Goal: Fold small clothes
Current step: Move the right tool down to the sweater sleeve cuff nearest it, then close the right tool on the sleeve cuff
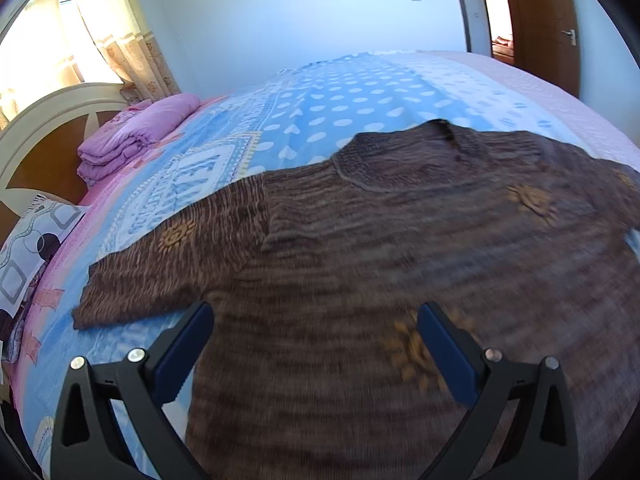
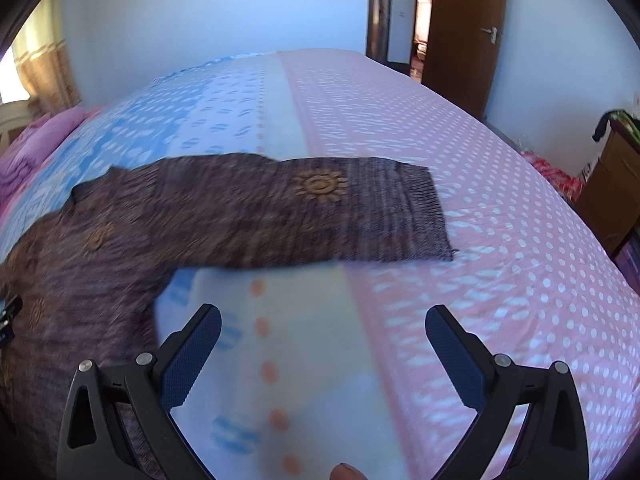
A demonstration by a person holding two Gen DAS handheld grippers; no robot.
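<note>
1. Two black two-finger grippers with blue ribbed pads hung over the bed; the left gripper (image 1: 316, 344) and the right gripper (image 2: 324, 344) both had their jaws spread wide, with nothing between them.
2. One brown striped knit sweater with orange sun motifs (image 1: 380, 248) lay flat and spread out on the blue, white and pink patterned bedspread (image 2: 440, 128), collar pointing away from the person and hem toward them.
3. From the left wrist view, the sweater's body sat directly under and ahead of the left gripper, its left sleeve (image 1: 152, 272) reaching out sideways toward the folded purple quilt (image 1: 128, 140) by the headboard.
4. From the right wrist view, the right gripper was over bare bedspread; the right sleeve (image 2: 360, 208) stretched crosswise ahead of it, long axis running left to right, cuff at the far right.
5. Judged from this, each sleeve was nearer its own side's gripper, and the right one would have to go forward to reach the cuff.
6. Motion blur left the near hem's exact edge unclear.
</note>
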